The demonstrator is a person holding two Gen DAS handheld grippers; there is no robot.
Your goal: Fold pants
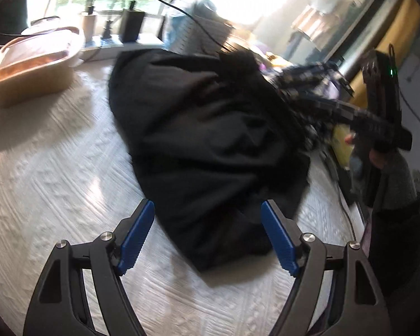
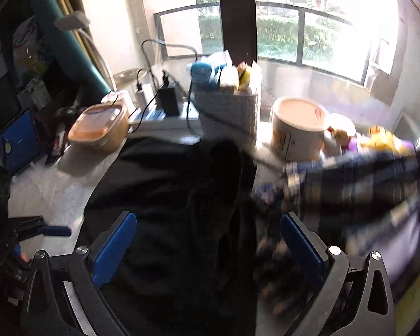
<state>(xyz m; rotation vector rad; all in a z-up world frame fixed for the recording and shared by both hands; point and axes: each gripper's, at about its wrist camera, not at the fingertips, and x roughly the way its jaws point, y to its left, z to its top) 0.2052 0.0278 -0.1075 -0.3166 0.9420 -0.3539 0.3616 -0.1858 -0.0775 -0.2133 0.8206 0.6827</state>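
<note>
Black pants [image 1: 207, 140] lie bunched on a white textured tablecloth [image 1: 56, 173]. My left gripper [image 1: 208, 224] is open, its blue pads straddling the near end of the pants, just above them. In the right wrist view the pants [image 2: 168, 196] fill the middle. My right gripper [image 2: 207, 238] is open above them. The right gripper body also shows in the left wrist view [image 1: 383, 112], held in a hand at the far right of the table. A blurred plaid garment [image 2: 350, 184] lies right of the pants.
A lidded tan food container [image 1: 33, 67] sits at the back left. A white woven basket [image 2: 229, 109], a power strip with chargers [image 2: 165, 112] and a large tub [image 2: 299, 126] line the far edge by the window.
</note>
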